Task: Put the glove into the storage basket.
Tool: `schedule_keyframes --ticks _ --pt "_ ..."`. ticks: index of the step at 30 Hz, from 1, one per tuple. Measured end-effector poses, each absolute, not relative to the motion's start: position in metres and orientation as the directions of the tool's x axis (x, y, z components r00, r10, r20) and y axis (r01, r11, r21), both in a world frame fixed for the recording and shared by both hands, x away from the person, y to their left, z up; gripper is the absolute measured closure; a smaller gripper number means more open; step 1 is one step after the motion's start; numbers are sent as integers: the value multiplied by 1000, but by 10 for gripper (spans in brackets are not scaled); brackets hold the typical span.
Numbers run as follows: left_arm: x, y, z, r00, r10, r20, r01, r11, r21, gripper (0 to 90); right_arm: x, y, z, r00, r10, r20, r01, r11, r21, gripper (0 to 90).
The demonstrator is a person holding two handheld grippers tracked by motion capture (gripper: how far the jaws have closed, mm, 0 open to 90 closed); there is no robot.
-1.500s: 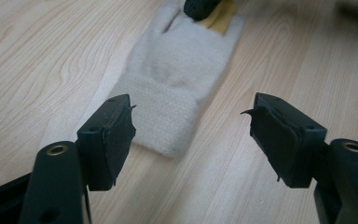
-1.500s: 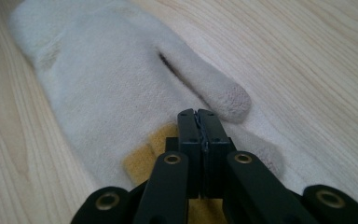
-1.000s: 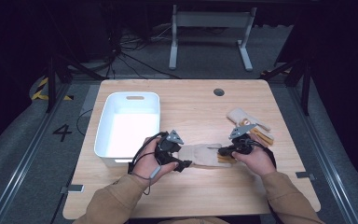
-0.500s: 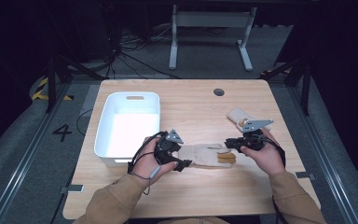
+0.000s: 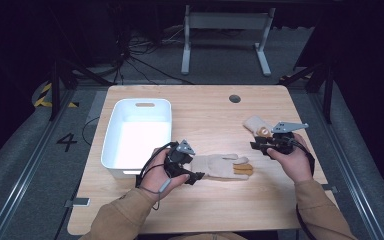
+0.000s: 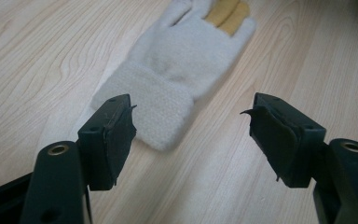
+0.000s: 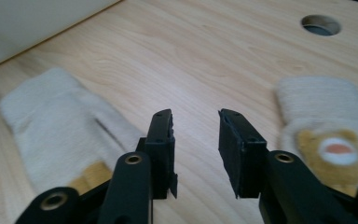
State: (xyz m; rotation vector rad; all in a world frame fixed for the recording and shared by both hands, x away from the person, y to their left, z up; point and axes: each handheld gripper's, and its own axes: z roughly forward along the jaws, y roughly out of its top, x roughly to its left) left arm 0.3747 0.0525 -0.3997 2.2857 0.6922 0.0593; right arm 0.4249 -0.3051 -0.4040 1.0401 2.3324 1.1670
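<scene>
A cream knitted glove (image 5: 221, 166) with tan fingertips is lying flat on the wooden counter (image 5: 205, 115), just right of a white plastic bin (image 5: 138, 134) whose inside is seen bare from above. Its ribbed cuff (image 6: 153, 103) is being framed by the left gripper (image 6: 191, 135), whose fingers (image 6: 114, 135) are being held wide apart with nothing between them; in the high view this gripper (image 5: 194, 176) is resting at the cuff end, though contact with the wool cannot be confirmed. The right gripper (image 5: 258, 146) is being held above the counter between the glove's fingertips and a second glove (image 5: 256, 124), which is lying near the right edge and is partly hidden by the gripper's grey plate. In the right gripper view the fingers (image 7: 162, 144) are standing apart with bare wood showing between them, the first glove (image 7: 60, 135) is lying to one side and the second (image 7: 326, 133), marked with a brown bear face, to the other. A round cable hole (image 5: 235, 98) is set in the far part of the counter.
</scene>
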Motion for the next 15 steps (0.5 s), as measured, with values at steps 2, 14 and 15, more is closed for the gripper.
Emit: schedule_keyframes --ticks 2,14,15 --pt "374 54 -400 851 502 -156 466 -584 665 311 428 -310 -404 -659 752 24 467 383 797 622" --pt "367 67 -405 830 533 -163 496 -572 654 309 456 -339 -419 -512 859 0 513 306 802 494" --pt "366 68 -405 828 537 -162 498 -571 652 309 458 -341 -421 -504 864 0 518 302 800 491"
